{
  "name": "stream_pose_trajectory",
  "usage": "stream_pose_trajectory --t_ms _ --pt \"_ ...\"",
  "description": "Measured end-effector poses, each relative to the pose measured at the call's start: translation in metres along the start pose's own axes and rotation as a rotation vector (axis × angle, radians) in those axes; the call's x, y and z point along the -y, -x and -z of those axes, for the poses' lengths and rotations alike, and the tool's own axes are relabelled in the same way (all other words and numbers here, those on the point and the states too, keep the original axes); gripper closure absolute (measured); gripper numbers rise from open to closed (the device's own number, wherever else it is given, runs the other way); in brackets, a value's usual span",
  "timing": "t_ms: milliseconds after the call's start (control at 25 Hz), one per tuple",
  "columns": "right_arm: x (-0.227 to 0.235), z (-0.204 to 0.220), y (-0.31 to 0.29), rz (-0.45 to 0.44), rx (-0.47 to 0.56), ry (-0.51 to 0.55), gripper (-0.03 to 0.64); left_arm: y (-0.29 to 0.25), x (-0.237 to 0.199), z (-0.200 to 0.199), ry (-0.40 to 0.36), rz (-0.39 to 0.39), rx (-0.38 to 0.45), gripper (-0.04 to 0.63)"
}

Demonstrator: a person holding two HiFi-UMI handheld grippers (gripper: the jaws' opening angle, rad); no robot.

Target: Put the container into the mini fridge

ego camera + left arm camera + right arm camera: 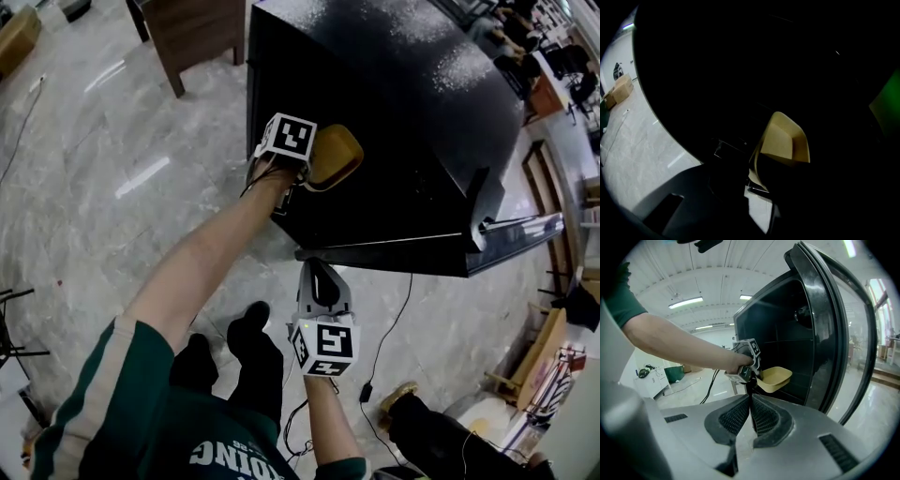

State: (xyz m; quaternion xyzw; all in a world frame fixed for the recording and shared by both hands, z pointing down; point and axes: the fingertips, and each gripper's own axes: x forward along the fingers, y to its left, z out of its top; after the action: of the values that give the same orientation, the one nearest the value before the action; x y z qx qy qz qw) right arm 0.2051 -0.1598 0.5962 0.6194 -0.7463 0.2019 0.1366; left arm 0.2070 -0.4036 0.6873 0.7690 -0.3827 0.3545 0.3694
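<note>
Some white lettering (230, 454) on green shirt (141, 412)

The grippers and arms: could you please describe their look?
Left gripper and right gripper: grey bodies, each bearing a white cube with black square markers; black cables trail. The right's jaws have black mesh pads. Dark green short-sleeved shirt, beige-striped.

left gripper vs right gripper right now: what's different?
The left gripper reaches to the open front of the mini fridge with the rim of the yellow container at its jaws. The right gripper hangs back outside with nothing between its jaws.
The right gripper's jaws are together. The left gripper view is too dark to show whether the left gripper clamps.
Shared: each carries a marker cube and points toward the mini fridge.
</note>
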Motion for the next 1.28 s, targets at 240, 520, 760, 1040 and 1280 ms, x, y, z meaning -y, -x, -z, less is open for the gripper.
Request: stream_pose_trajectory --t_ms 240,520,760,1040,1280 --pt "0.006 0.001 0.001 0.005 -0.003 -0.006 0.580 -0.007 0.008 -0.008 0.075 0.035 0.018 0.529" --pt "0.008 0.002 -0.003 0.005 0.006 -0.009 0.580 -0.012 0.015 -0.010 0.211 0.108 0.041 0.529" --pt "0.008 0.002 -0.005 0.005 0.009 -0.012 0.580 -0.017 0.024 -0.014 0.254 0.152 0.065 0.517" --pt "0.010 0.004 -0.003 0.013 0.007 -0.016 0.580 -0.015 0.027 -0.016 0.310 0.194 0.093 0.493" --pt "0.007 0.004 -0.003 0.010 0.010 -0.020 0.580 -0.018 0.028 -0.016 0.371 0.243 0.106 0.482"
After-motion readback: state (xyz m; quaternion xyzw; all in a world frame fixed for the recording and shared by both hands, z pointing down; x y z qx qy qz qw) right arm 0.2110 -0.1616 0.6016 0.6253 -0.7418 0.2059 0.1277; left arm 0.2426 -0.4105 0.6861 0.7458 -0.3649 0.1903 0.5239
